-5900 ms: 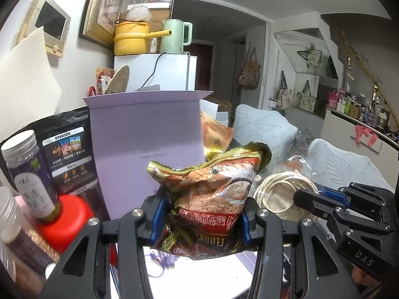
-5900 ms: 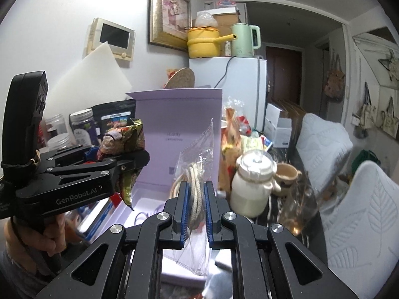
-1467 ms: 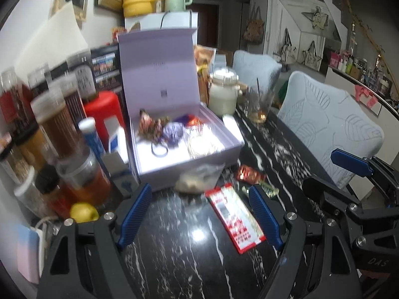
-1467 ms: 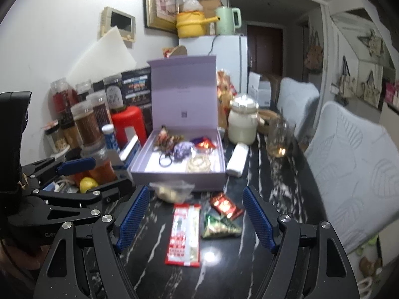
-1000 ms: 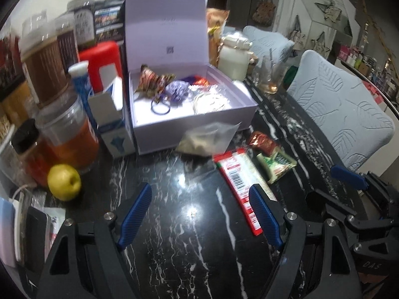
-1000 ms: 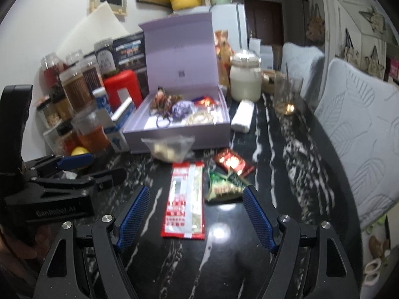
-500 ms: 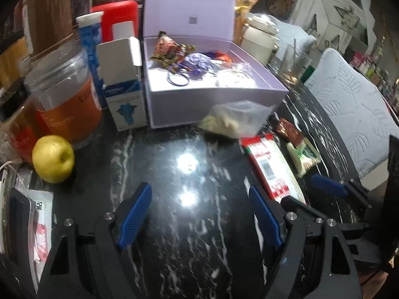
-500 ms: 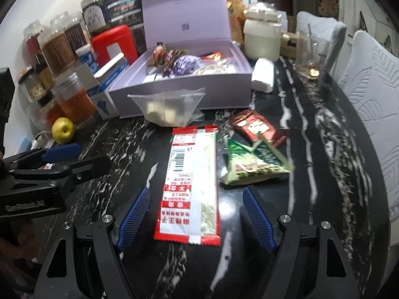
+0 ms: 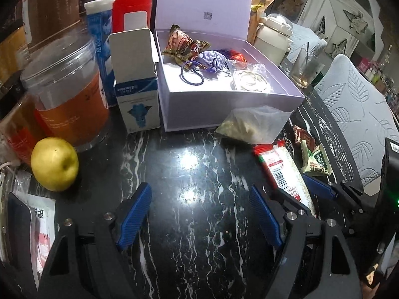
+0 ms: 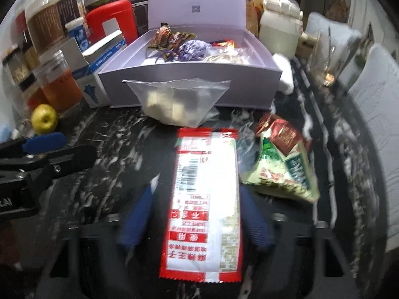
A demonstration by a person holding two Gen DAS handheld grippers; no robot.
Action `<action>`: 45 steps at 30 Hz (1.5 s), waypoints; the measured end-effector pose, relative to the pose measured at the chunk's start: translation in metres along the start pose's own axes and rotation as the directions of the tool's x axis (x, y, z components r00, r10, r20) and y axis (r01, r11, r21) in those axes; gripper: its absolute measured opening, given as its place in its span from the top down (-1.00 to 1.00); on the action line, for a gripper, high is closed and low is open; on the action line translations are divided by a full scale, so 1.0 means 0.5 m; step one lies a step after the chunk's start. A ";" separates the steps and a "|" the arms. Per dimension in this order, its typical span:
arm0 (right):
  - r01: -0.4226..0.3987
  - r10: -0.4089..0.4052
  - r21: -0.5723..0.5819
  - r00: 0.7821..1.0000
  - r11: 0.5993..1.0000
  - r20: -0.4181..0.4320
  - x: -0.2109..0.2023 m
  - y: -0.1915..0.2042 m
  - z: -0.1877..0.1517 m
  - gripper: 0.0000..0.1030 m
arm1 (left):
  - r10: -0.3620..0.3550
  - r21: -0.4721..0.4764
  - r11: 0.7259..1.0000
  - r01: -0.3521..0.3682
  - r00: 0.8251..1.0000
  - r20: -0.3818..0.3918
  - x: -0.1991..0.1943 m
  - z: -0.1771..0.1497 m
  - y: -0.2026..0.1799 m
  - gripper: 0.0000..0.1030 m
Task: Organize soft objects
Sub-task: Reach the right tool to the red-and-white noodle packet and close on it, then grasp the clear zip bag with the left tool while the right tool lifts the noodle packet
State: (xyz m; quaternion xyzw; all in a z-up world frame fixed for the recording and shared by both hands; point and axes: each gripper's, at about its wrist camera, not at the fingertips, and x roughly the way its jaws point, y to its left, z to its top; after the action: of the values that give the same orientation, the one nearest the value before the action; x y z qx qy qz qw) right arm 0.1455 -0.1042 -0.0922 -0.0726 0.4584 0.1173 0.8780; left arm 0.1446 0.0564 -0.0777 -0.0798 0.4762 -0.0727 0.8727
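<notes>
- Right wrist view: the long red-and-white packet (image 10: 203,199) lies flat on the black marbled desk (image 10: 112,149), lengthwise between the blue pads of the right gripper (image 10: 197,214); the jaws are closing on either side of it, and the blur hides whether the pads touch it yet.
- Just right of that packet sits a green snack pouch (image 10: 281,174), with a small red pouch (image 10: 281,132) lying on its far end.
- Beyond the packet's far end, a clear bag of pale chunks (image 10: 177,99) leans against the front wall of the open lilac box (image 10: 189,74).
- Inside the box, farther from the packet, are a brown snack bag (image 9: 184,46), a purple drawstring pouch (image 9: 212,61), a dark hair tie (image 9: 192,78) and a clear bag of coiled cord (image 9: 250,82).
- Left of the packet, the left gripper (image 9: 199,214) hangs over bare desk with its jaws wide apart and nothing between them.
- Farther left of the packet stand a white-and-blue carton (image 9: 137,94), an orange-labelled jar (image 9: 67,104) and a yellow apple (image 9: 54,163).
</notes>
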 end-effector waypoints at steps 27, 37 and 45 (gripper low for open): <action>-0.056 0.033 0.179 0.991 0.982 0.128 -0.139 -0.180 -0.026 0.19 | -0.031 0.108 0.994 0.033 0.999 -0.013 0.088 0.056 -0.155 -0.56; -0.045 0.021 0.212 0.994 0.976 0.112 -0.126 -0.229 -0.028 0.19 | -0.001 0.091 0.996 0.002 1.000 -0.012 0.142 0.108 -0.167 -0.56; -0.050 0.028 0.212 0.994 0.976 0.105 -0.119 -0.235 -0.026 0.19 | -0.009 0.101 0.995 0.013 0.999 -0.036 0.181 0.125 -0.184 -0.56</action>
State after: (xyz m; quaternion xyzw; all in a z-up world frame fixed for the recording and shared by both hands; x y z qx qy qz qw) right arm 0.1347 -0.2287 -0.0485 0.0378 0.4244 0.0881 0.9004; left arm 0.2414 -0.0476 -0.0993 -0.0368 0.4870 -0.1028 0.8666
